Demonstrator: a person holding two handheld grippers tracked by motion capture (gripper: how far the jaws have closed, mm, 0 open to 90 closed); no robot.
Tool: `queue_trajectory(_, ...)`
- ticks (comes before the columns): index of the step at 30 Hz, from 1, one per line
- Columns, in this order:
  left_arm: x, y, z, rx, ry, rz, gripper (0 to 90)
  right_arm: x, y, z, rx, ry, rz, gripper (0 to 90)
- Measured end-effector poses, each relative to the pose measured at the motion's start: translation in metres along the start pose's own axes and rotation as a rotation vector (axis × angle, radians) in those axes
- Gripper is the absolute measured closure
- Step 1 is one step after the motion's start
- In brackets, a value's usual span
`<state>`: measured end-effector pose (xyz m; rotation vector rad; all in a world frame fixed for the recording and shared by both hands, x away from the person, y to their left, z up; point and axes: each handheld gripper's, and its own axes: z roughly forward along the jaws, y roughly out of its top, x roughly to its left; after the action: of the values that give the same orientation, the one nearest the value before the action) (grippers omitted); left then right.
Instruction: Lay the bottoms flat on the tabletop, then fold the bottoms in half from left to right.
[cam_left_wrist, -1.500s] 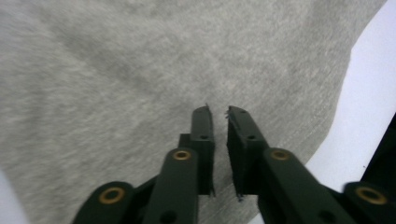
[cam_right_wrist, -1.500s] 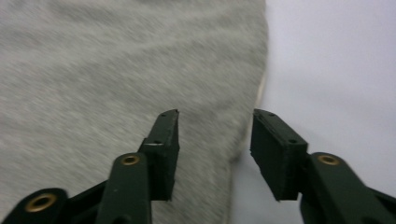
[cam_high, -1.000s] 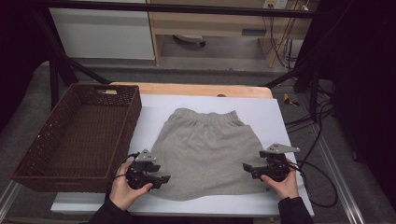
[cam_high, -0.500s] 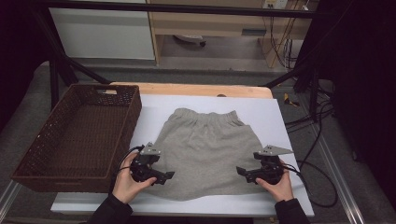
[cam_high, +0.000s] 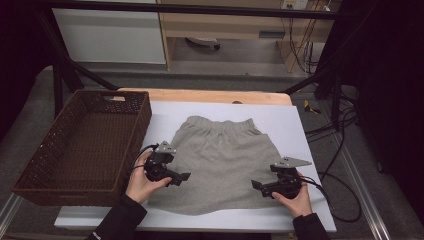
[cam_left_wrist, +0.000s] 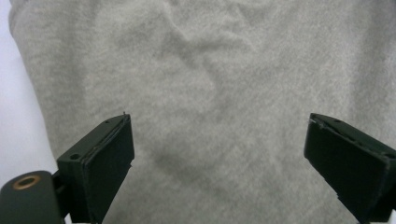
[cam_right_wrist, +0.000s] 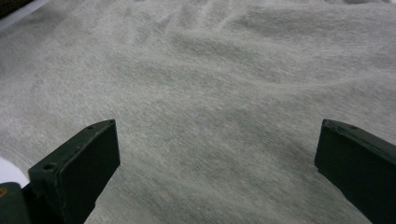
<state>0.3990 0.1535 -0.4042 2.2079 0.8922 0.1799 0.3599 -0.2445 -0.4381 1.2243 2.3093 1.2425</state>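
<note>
Both grippers (cam_high: 186, 176) (cam_high: 256, 184) moved inward over the grey shorts (cam_high: 220, 160), fingers spread wide.

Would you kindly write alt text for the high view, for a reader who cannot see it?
A grey garment lies flat on a white table, a hand-held open gripper over each side: left gripper, right gripper. A brown wicker basket sits left.

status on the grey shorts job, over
Left gripper open, jaws just opened, nothing between them; right gripper open, empty. Grey shorts flat on the white table, waistband far side. Wicker basket at left, nothing in the way.
</note>
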Motion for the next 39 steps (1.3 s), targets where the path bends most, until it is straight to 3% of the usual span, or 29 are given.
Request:
queue_trajectory(17, 0.020, 0.021, 0.015, -0.018, 0.034, -0.028, 8.2, 0.000, 0.000, -0.002, -0.002, 0.004, -0.005, 0.8)
queue_trajectory(30, 0.038, 0.033, 0.021, -0.009, 0.099, -0.048, 8.2, 0.001, 0.000, -0.003, -0.001, 0.006, -0.002, 0.8)
queue_trajectory(39, 0.049, 0.042, 0.029, -0.002, 0.120, -0.068, 8.5, 0.001, 0.000, -0.004, -0.002, 0.008, -0.006, 0.8)
